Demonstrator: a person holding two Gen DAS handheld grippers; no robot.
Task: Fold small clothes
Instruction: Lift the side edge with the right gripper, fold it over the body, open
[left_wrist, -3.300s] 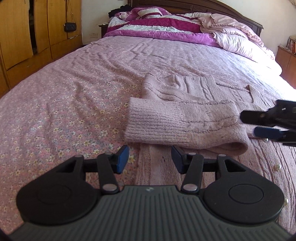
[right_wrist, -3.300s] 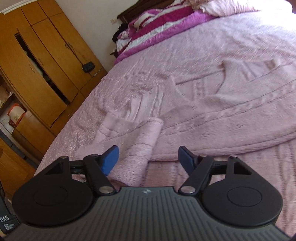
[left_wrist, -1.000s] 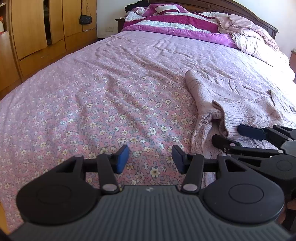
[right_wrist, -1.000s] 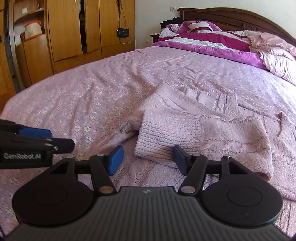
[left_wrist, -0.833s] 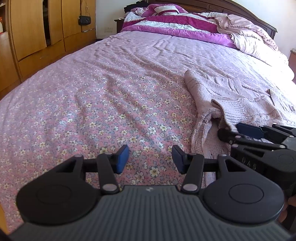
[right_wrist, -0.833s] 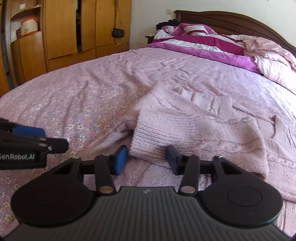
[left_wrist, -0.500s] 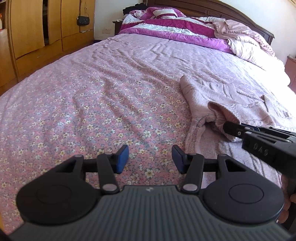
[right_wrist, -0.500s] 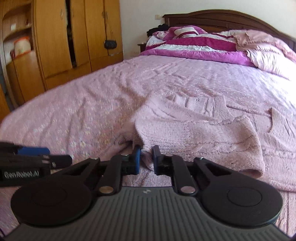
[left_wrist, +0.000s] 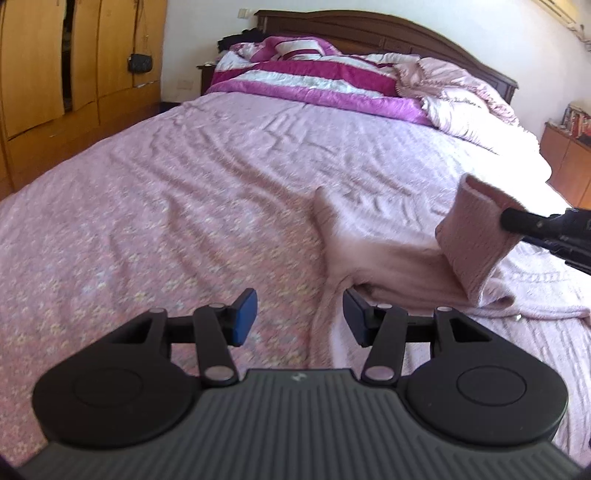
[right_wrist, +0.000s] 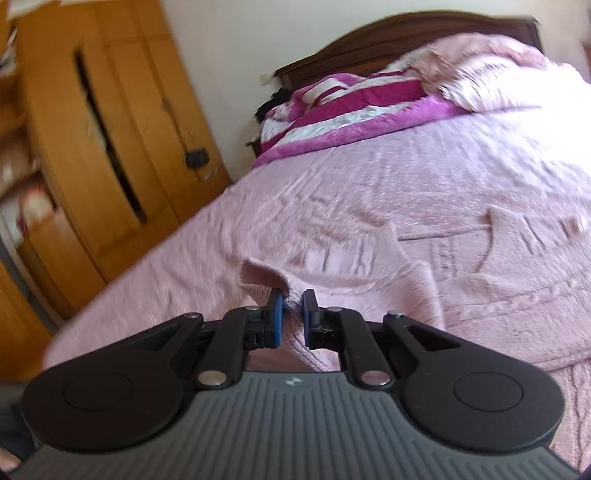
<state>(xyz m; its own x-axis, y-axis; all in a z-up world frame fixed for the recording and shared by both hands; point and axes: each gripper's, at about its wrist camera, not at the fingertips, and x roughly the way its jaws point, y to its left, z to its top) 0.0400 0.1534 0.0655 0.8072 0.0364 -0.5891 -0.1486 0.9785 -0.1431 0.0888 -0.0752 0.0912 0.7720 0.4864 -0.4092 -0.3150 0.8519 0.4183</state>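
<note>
A pale pink knit sweater (left_wrist: 399, 266) lies on the flowered bedspread (left_wrist: 166, 221), right of the middle. My right gripper (right_wrist: 291, 310) is shut on the ribbed cuff (right_wrist: 258, 273) of its sleeve, with knit pinched between the blue pads. In the left wrist view the cuff (left_wrist: 472, 236) hangs lifted off the sweater from the right gripper (left_wrist: 506, 219), which comes in from the right edge. My left gripper (left_wrist: 299, 314) stands open over the bedspread at the sweater's left edge, with nothing between its fingers. The picture is blurred by motion.
A magenta and white quilt (left_wrist: 314, 77) and pink bedding (left_wrist: 461, 92) are piled by the dark headboard (left_wrist: 369, 29). Wooden wardrobes (left_wrist: 55, 74) with a black purse (left_wrist: 139, 62) line the left side. A wooden cabinet (left_wrist: 565, 162) stands at the right.
The right gripper went from open to shut on the sleeve cuff, then lifted it off the bed, rolling as it rose. The left gripper tilted up a little and stayed open.
</note>
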